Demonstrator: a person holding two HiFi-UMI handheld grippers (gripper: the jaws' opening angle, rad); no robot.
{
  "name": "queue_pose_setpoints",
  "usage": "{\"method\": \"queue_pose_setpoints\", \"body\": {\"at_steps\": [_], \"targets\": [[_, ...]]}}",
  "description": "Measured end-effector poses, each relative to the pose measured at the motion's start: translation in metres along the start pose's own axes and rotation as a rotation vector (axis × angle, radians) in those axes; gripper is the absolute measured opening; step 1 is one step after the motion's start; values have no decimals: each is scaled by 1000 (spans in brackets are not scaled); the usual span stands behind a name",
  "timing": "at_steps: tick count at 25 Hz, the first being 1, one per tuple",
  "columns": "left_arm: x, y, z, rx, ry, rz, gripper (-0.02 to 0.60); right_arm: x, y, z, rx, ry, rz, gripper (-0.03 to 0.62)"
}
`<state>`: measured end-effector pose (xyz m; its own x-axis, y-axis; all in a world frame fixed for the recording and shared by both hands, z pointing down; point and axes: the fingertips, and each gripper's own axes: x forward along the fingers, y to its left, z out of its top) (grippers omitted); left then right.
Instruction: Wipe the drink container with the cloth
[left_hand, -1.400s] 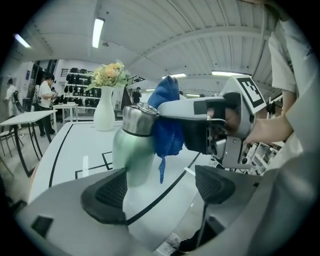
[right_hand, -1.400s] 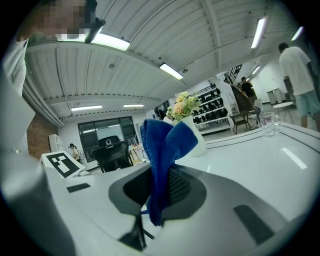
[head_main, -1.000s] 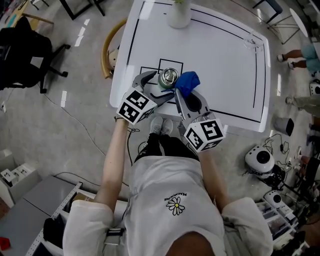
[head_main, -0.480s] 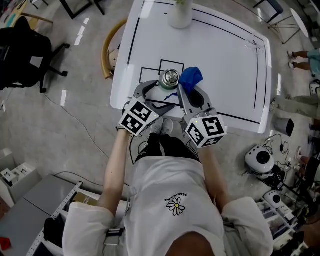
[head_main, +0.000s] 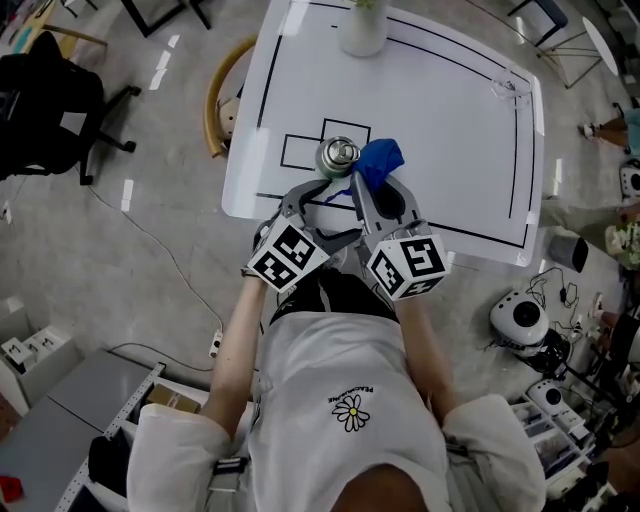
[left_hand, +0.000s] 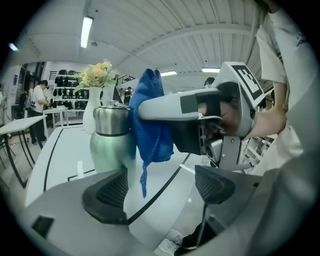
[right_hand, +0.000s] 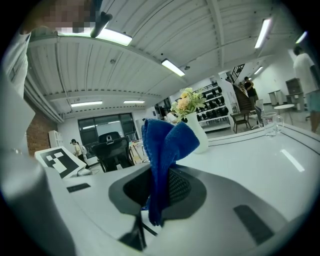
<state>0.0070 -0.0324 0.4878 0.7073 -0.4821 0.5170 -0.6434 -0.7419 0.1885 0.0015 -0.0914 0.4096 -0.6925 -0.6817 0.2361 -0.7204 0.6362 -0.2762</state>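
The drink container (head_main: 338, 157) is a pale green bottle with a brushed-metal shoulder and cap, and it stands upright on the near part of the white table (head_main: 450, 130), at the near edge of a small square drawn in black line. We find no brand or label on the side of it that shows. The only writing is a short line of print above a daisy on the person's white shirt (head_main: 352, 400), too small for us to read. The blue cloth (head_main: 378, 162) is pinched between the closed jaws of the right gripper (head_main: 372, 188) and lies against the container's right side. The left gripper (head_main: 318, 200) sits nearer than the bottle with its jaws spread wide and nothing between them. The left gripper view shows what the head view does not: the container's green side (left_hand: 111, 137) past the left pad, and the cloth (left_hand: 150, 120) draped down from the right gripper (left_hand: 200, 107) with a loose corner hanging. From the right gripper view we see the cloth (right_hand: 162, 150) standing up in a fold out of the clamped jaws, but not the container. A white vase (head_main: 361, 30) of flowers stands at the table's far edge, and a clear glass (head_main: 505, 85) at its far right corner.
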Motion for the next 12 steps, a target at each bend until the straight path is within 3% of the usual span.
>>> {"method": "queue_pose_setpoints", "body": {"at_steps": [6,12], "targets": [[-26,51,1,-35,-20,115,413,-1,5,1,-10,3,5,43],[-33,82,5,20,-8,154,413,1,10,0,-15,8,26,43]]}}
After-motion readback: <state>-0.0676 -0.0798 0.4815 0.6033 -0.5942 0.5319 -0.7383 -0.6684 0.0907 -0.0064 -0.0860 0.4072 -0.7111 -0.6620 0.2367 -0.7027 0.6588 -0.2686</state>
